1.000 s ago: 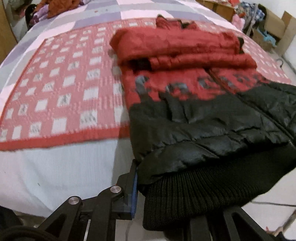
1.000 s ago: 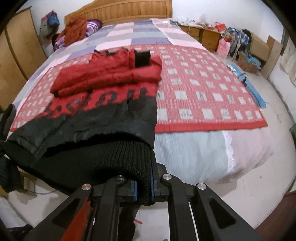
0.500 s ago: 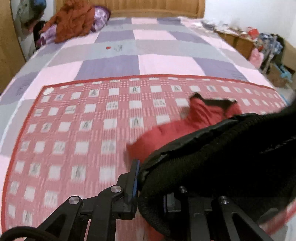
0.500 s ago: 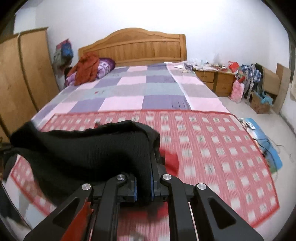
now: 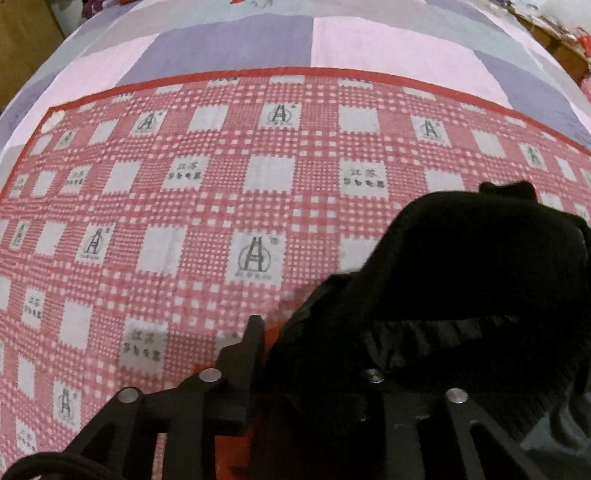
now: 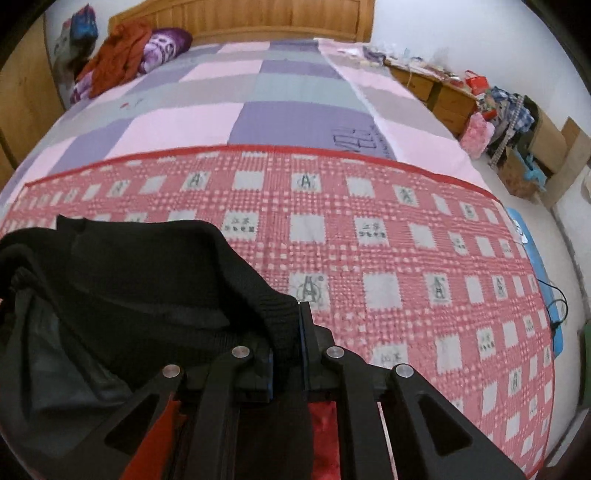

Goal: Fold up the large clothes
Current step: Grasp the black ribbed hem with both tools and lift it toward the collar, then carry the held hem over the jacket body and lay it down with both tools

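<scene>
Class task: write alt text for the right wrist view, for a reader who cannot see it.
The right gripper pinches the black ribbed hem of a jacket, bunched at lower left over a red checked blanket on a bed. Beyond lie a pink and purple patchwork sheet and a wooden headboard.

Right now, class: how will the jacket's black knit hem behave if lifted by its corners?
Probably floppy: the black knit hem bunches and sags beside the right hand-held gripper. Likely grippy, since ribbed knit stays pinched. The padded jacket seems bulky, maybe light.
</scene>
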Tool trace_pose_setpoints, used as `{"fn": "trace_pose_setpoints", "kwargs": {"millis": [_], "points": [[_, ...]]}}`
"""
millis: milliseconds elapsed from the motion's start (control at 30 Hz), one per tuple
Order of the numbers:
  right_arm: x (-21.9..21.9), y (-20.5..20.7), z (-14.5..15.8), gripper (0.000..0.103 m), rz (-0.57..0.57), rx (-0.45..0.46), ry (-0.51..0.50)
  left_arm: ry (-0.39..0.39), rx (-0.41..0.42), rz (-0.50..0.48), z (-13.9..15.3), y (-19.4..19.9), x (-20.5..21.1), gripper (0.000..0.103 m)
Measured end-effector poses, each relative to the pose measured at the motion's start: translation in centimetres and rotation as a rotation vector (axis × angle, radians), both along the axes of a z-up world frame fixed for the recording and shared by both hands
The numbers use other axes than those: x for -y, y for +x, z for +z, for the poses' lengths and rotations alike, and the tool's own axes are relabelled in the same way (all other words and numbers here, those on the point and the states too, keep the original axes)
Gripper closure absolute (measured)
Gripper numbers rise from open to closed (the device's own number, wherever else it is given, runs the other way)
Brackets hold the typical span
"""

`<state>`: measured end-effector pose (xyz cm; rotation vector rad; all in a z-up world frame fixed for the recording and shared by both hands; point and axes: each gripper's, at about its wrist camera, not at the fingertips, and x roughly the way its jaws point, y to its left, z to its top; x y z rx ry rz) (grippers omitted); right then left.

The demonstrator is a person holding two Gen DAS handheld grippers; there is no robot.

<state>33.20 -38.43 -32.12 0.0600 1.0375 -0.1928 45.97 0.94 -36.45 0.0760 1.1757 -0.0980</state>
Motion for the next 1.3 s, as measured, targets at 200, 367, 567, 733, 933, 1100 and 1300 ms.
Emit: {"fn": "trace_pose_setpoints", "kwargs": {"millis": [200,367,567,733,933,1100,1300], "points": [[4.3,1.1,2.2,0.054,-0.028,0.057,0.204,-0.138,-0.231,-0.082,2.2,3.2,-1.3,0.066],[6.0,-0.8,7.3,0.034,0.016,0.063,0.186,-0.221,-0.373,-0.148,6.1,5.1,-3.3,0.046],[0.6,-7.8,10.7,0.034,0.092,0.161,0.055,-0.222,-0.147,-0.086,11.7,3.9,-6.6,0.038],[-9.4,-11.0,5.5,0.034,0.236,0.098,-0.034,-0.225,0.034,-0.27,11.7,-2.8,-2.6,0.034],[-10.3,-5.3,-1.1,0.034,0.132,-0.011,-0.082,-0.147,0.028,-0.395,3.4,-4.1,5.5,0.032],[-5.7,0.6,-4.3,0.031,-0.037,-0.088,0.01,-0.216,0.058,-0.298,0.6,1.3,4.9,0.031],[-2.0,0.7,-6.3,0.017,-0.098,-0.057,0.106,-0.237,0.115,-0.147,-0.5,4.5,1.9,0.04]]}}
